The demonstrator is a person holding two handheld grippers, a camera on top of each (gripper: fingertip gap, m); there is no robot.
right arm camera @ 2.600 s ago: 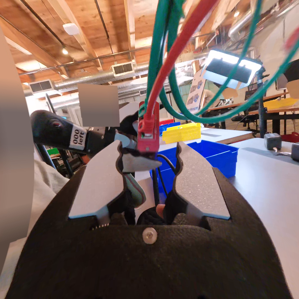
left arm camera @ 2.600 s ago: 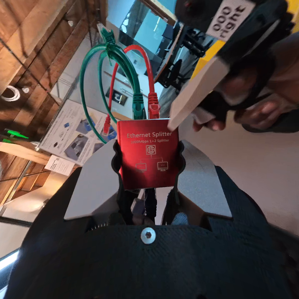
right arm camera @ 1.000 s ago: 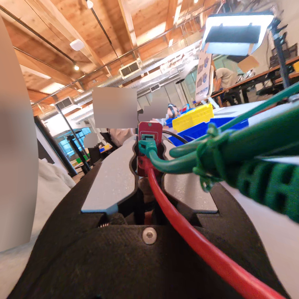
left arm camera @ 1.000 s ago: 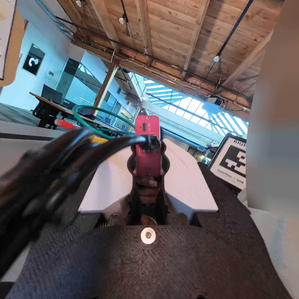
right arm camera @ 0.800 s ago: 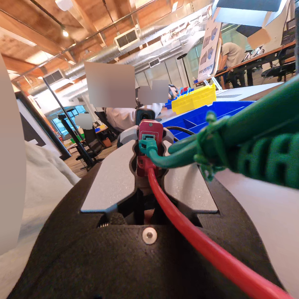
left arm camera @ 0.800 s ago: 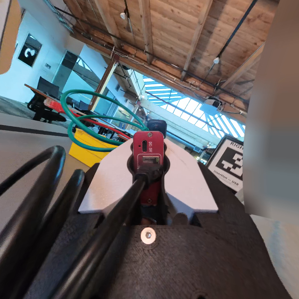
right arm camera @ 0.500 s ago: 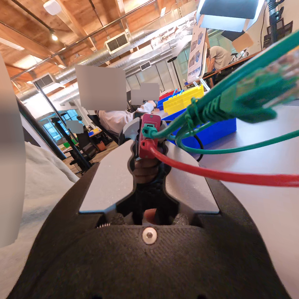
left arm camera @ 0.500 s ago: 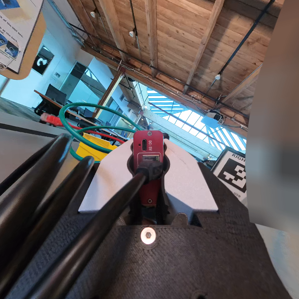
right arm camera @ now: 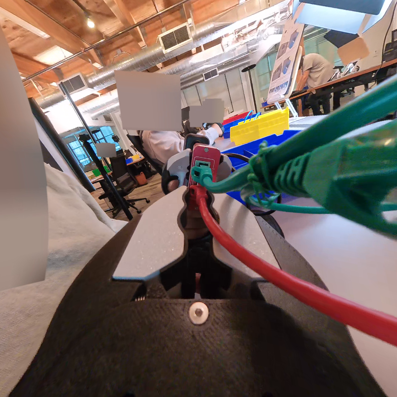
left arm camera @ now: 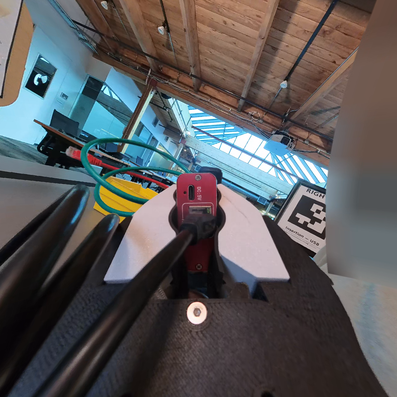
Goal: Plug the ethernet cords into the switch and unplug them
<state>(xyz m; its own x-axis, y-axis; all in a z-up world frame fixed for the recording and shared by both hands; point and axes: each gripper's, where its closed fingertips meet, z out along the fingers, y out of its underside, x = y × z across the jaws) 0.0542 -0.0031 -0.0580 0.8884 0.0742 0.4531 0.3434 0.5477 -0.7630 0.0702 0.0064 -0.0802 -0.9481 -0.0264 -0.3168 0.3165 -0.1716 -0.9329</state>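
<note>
A red splitter [left arm camera: 206, 184] stands on end between the fingers of my left gripper [left arm camera: 196, 190], which is shut on it. Its near end shows a small port and a black cord's plug [left arm camera: 199, 227] in the socket below. In the right wrist view the splitter's other end [right arm camera: 206, 155] faces me, with a green plug [right arm camera: 202, 173] in the upper socket and a red plug [right arm camera: 196, 193] in the lower one. My right gripper [right arm camera: 200, 191] is shut on the splitter's lower end, beside the red plug. The left gripper's grey finger [right arm camera: 178, 169] shows just behind.
The red cord [right arm camera: 257, 264] runs over my right finger toward the camera. The green cord's loose plug [right arm camera: 343, 182] hangs close at the right. A blue bin [right arm camera: 268, 141] and a yellow bin [right arm camera: 260, 125] stand on the grey table [right arm camera: 322, 247]. A sign [left arm camera: 307, 214] stands right. Less than 4 cm separates the two grippers' tips.
The left gripper has turned the splitter from face-on to end-on. The right gripper has closed onto its other end. Over the last half second the cords have sagged nearer the right camera.
</note>
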